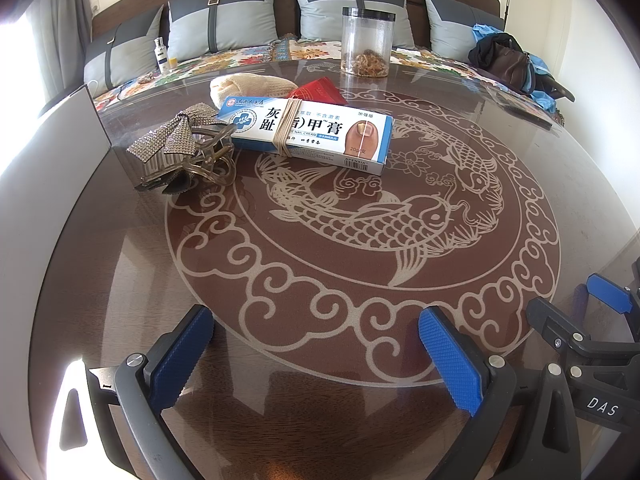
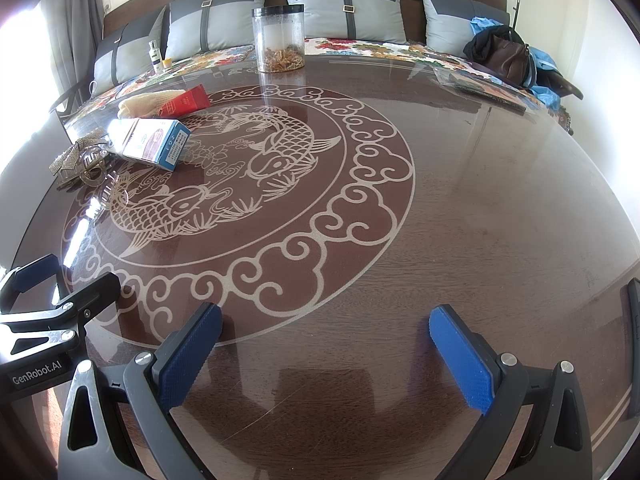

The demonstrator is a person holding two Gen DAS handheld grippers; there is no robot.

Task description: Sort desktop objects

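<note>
Sorting not started: both claws, left claw (image 1: 316, 354) and right claw (image 2: 326, 354), spread empty; cream box (image 1: 308, 132) and hair clip (image 1: 184, 152) clustered at 11 o'clock on counter (image 1: 320, 272).

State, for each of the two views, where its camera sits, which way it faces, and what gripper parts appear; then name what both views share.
Left wrist: on the left gripper, low over the table, facing the box and clip; right gripper at its right edge.
Right wrist: on the right gripper, facing the jar; left gripper at its left edge.
Shared: box, clip, jar, table.
</note>
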